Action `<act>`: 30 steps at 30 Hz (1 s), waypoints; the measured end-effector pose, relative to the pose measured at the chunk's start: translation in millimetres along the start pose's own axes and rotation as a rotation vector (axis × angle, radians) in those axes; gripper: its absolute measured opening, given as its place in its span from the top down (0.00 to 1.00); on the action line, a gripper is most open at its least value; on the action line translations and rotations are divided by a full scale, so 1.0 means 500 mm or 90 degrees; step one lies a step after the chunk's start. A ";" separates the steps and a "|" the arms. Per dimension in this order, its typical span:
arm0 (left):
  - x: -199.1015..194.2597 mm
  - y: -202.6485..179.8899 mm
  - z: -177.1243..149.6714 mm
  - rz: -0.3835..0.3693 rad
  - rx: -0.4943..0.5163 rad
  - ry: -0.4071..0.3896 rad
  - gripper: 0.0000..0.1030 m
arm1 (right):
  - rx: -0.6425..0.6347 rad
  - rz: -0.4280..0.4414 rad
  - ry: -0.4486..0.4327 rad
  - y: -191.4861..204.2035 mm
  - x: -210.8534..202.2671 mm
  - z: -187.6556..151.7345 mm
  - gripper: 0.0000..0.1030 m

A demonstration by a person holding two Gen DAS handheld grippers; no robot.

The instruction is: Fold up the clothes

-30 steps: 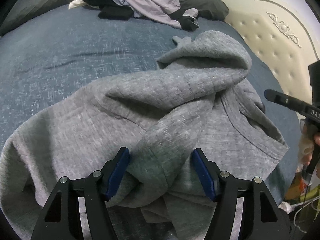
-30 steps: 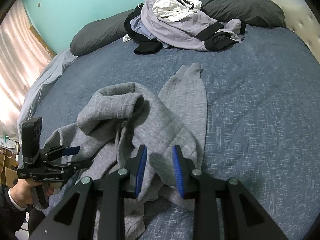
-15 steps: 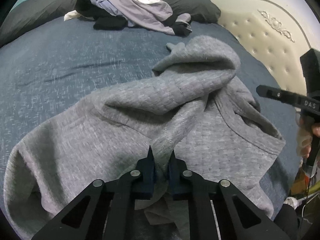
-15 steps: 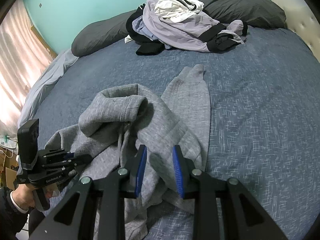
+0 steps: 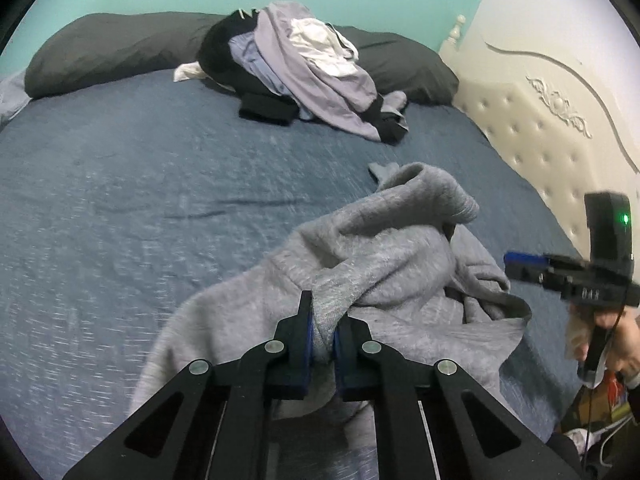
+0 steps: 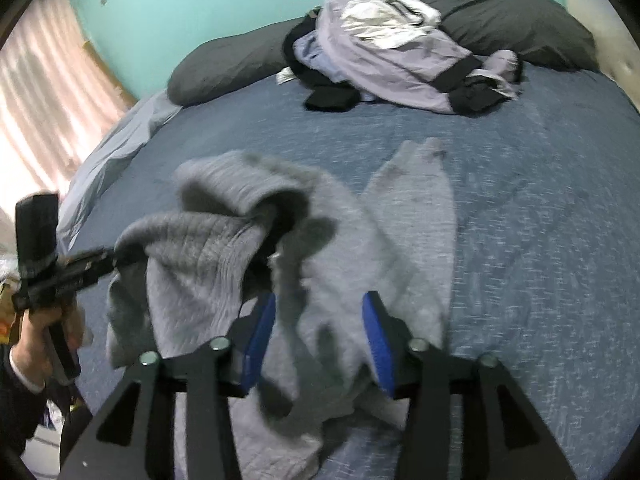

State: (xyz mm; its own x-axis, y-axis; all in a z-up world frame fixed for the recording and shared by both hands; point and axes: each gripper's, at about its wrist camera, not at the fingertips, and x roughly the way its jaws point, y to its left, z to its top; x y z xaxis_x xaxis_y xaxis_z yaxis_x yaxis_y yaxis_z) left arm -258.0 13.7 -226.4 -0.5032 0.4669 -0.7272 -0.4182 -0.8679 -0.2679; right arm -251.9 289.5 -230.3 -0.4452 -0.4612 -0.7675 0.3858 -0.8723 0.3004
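Crumpled grey knit hoodie [image 5: 384, 280] bunched on near right of blue bedspread [image 5: 140, 208]. Left gripper [image 5: 322, 336] clamped on a fabric ridge; right gripper [image 6: 316, 336] spread apart over cloth. Lift slowly, keep grip deep, pull flat before folding.

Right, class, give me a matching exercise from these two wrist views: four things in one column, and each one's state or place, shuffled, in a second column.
Things
1. left gripper
2. right gripper
3. grey sweatshirt
4. pile of clothes

States or places
A. heaped by the dark pillows
B. open, above grey cloth
C. crumpled on the blue bedspread
D. shut on a fold of grey cloth

Pairs: 1-D, 2-B, 3-C, 4-A
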 end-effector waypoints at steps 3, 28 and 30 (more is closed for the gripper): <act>-0.023 0.017 -0.001 0.006 -0.004 -0.008 0.92 | -0.041 -0.025 0.022 0.025 0.014 -0.006 0.54; -0.273 0.009 0.067 0.025 -0.003 -0.094 0.93 | -0.102 -0.039 -0.157 0.137 -0.272 0.112 0.97; -0.321 0.000 0.083 0.027 0.003 -0.114 0.93 | -0.107 -0.039 -0.178 0.158 -0.321 0.120 0.97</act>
State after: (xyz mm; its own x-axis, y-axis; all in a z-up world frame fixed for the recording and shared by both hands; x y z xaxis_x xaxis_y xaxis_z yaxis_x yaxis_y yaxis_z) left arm -208.5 -54.2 -83.4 -0.6466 0.4527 -0.6140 -0.3973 -0.8869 -0.2356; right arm -198.5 284.8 -49.2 -0.6668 -0.4560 -0.5894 0.4692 -0.8714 0.1434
